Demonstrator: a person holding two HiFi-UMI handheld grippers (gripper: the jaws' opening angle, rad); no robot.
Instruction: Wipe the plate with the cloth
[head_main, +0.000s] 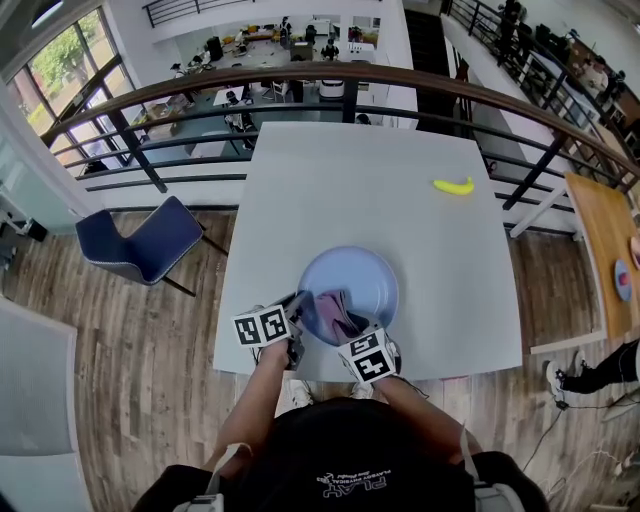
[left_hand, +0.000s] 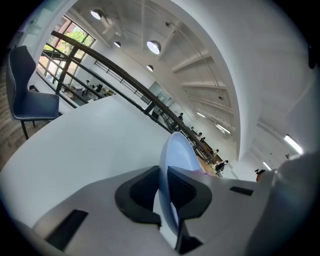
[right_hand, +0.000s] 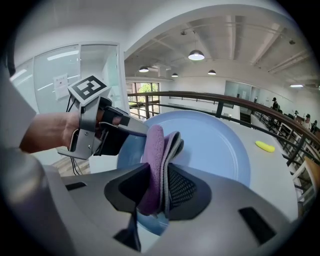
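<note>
- The plate (head_main: 352, 275) sits at the near edge of the table (head_main: 350, 170), close to the person, so both grippers can reach it easily.
- The left gripper (left_hand: 164, 192) is almost closed and pinches the plate's left rim. I think this is to stop the plate from sliding when it gets rubbed.
- The right gripper (right_hand: 160, 190) is squeezed tight on the folded purple cloth (right_hand: 154, 150). The fold makes a thick pad, which is good for wiping.
- The cloth is over the near part of the plate, so wiping looks to be under way there.
- A banana (head_main: 453, 186) lies far off on the right, out of the way.
</note>
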